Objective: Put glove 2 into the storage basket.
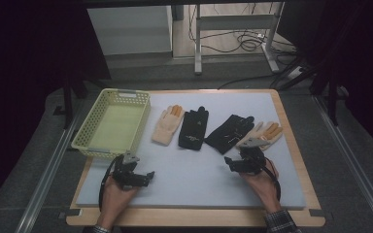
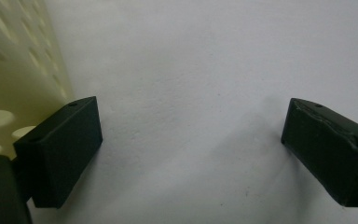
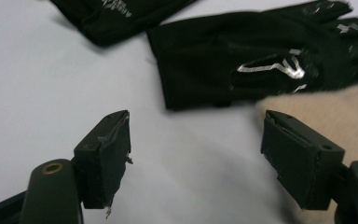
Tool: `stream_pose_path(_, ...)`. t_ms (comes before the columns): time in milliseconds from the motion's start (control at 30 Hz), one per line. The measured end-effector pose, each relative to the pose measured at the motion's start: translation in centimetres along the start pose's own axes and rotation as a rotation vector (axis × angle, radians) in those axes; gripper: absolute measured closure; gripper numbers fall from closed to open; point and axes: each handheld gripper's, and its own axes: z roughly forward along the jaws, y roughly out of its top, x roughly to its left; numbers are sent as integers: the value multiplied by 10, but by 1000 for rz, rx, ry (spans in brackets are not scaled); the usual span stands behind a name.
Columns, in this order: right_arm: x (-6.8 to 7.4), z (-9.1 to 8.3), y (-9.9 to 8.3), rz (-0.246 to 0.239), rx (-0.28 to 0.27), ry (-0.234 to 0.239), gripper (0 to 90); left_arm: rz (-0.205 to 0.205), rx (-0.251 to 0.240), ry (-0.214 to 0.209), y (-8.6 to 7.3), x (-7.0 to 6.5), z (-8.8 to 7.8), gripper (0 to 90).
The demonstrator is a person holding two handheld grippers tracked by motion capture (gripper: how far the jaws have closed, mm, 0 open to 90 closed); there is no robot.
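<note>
Lying fingers-away in a row, four gloves point(image 1: 218, 130); both grippers' jaws gape wide, empty

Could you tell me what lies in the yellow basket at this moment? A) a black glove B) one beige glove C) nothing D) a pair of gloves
C: the basket shows a bare floor in the high view, while all four gloves, beige, black, black and beige, lie on the mat beside it.
</note>
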Motion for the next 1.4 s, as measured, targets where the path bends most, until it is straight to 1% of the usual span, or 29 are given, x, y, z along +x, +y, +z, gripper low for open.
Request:
stream_pose_path(67, -3, 3, 5, 7, -3, -6, 237, 0, 0, 0, 0, 0, 0, 50)
stream_pose_path(167, -12, 9, 16, 16, 2, -31, 238, -4, -4, 0, 0, 0, 0, 49)
stream_pose_path(200, -12, 9, 16, 16, 2, -31, 238, -4, -4, 0, 0, 0, 0, 49)
stream_pose_path(333, -28, 18, 33, 26, 0, -63, 304, -4, -4, 0, 0, 0, 0, 50)
stream_pose_path(367, -28, 18, 33, 26, 0, -63, 304, -5, -4, 0, 0, 0, 0, 50)
stream_pose_path(500, -41, 30, 46, 36, 14, -89, 349, -5, -4, 0, 0, 0, 0, 50)
stream_pose_path(567, -45, 36, 50, 36, 22, -98, 353, -5, -4, -1, 0, 0, 0, 50)
stream_pose_path(633, -50, 45, 55, 42, 33, -106, 353, -5, -4, -1, 0, 0, 0, 49)
stream_pose_path(667, -54, 53, 58, 53, 41, -119, 336, -5, -4, -1, 0, 0, 0, 49)
stream_pose_path(700, -54, 53, 58, 53, 41, -119, 336, -5, -4, -1, 0, 0, 0, 50)
stream_pose_path(833, -61, 69, 64, 90, 64, -127, 256, -5, -5, -1, 0, 0, 0, 50)
stream_pose_path(867, -62, 73, 65, 92, 75, -134, 248, -5, -4, -1, 0, 0, 0, 50)
stream_pose_path(900, -64, 81, 65, 82, 113, -143, 242, -5, -5, -1, 0, 0, 0, 49)
stream_pose_path(933, -64, 81, 65, 82, 113, -143, 242, -5, -5, -1, 0, 0, 0, 50)
stream_pose_path(967, -65, 85, 65, 76, 129, -146, 243, -5, -4, -1, 0, 0, 0, 50)
stream_pose_path(1000, -68, 87, 65, 104, 123, -130, 314, -5, -4, -1, 0, 0, 0, 50)
stream_pose_path(1033, -68, 87, 65, 104, 123, -130, 314, -4, -4, -1, 0, 0, 0, 50)
stream_pose_path(1067, -69, 87, 66, 116, 129, -101, 413, -4, -4, -1, 0, 0, 0, 49)
stream_pose_path(1100, -68, 86, 66, 124, 125, -81, 475, -4, -3, -1, 0, 0, 0, 50)
stream_pose_path(1133, -66, 86, 66, 117, 125, -68, 570, -4, -3, -1, 0, 0, 0, 49)
stream_pose_path(1200, -64, 85, 66, 121, 126, -64, 641, -4, -3, -1, 0, 0, 0, 49)
stream_pose_path(1233, -64, 84, 65, 132, 125, -58, 689, -4, -4, -1, 0, 0, 0, 49)
stream_pose_path(1267, -68, 82, 63, 157, 114, -27, 793, -4, -4, -1, 0, 0, 0, 49)
stream_pose_path(1300, -70, 82, 62, 171, 104, -13, 805, -5, -4, -1, 0, 0, 0, 49)
stream_pose_path(1333, -70, 82, 62, 171, 104, -13, 805, -5, -4, -1, 0, 0, 0, 49)
stream_pose_path(1367, -73, 81, 61, 182, 97, 9, 818, -4, -4, -1, 0, 0, 0, 49)
stream_pose_path(1400, -73, 81, 61, 182, 97, 9, 818, -4, -4, -1, 0, 0, 0, 49)
